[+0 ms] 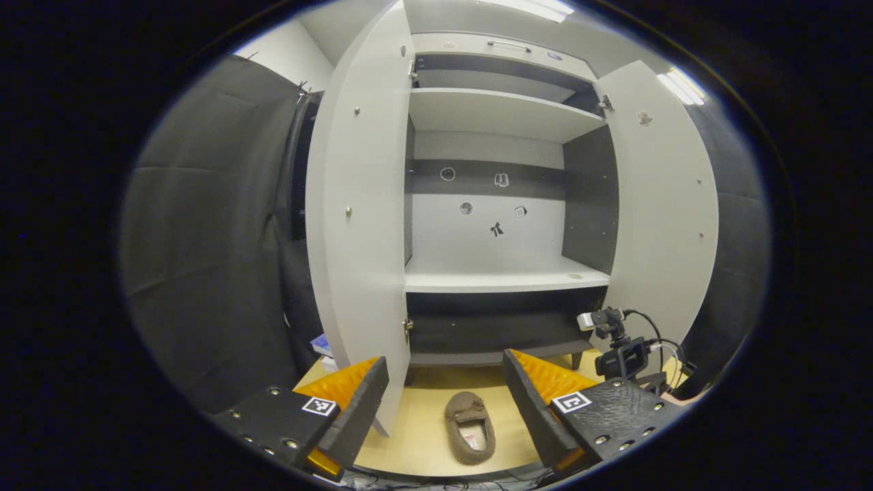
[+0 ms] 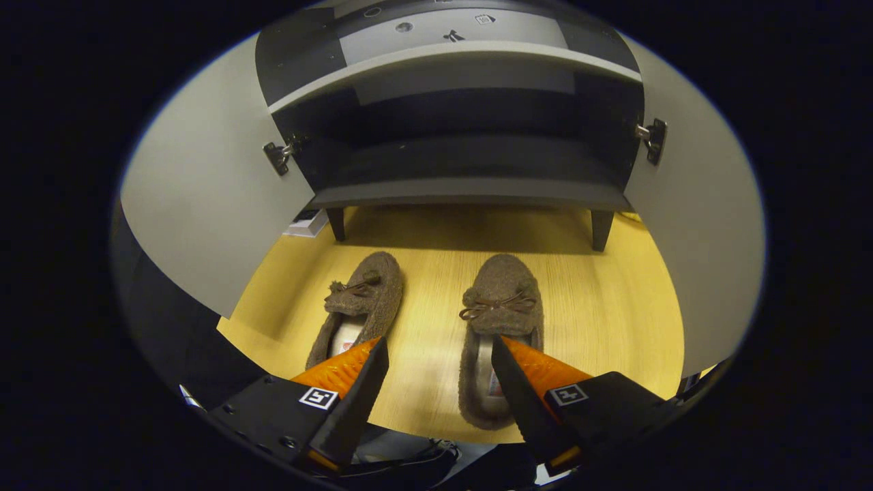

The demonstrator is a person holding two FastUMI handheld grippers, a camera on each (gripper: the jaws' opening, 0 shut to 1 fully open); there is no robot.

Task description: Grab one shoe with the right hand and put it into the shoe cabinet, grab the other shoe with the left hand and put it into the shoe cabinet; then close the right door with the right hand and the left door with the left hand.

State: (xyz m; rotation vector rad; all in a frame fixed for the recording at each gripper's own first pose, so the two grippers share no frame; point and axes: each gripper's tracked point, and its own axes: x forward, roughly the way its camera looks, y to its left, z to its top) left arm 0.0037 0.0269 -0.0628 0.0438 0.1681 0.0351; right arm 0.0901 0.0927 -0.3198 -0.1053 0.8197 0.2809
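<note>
Two brown fuzzy slippers with bows lie side by side on the yellow wood floor before the open shoe cabinet [image 2: 464,194], toes toward it: a left slipper [image 2: 358,307] and a right slipper [image 2: 501,307]. My right gripper [image 2: 440,368] hovers low over them, open; its right finger overlaps the right slipper's heel opening, and bare floor shows in the gap. My left gripper [image 1: 443,389] is held higher and farther back, open, holding nothing, facing the cabinet shelves [image 1: 505,276]. One slipper [image 1: 470,426] lies on the floor between its fingers.
Both cabinet doors stand wide open: left door [image 1: 358,204], right door [image 1: 665,198], also the left door [image 2: 204,204] and right door [image 2: 696,225]. The low dark bottom compartment [image 2: 464,164] holds nothing. A black camera rig with cables [image 1: 617,351] sits low at the right.
</note>
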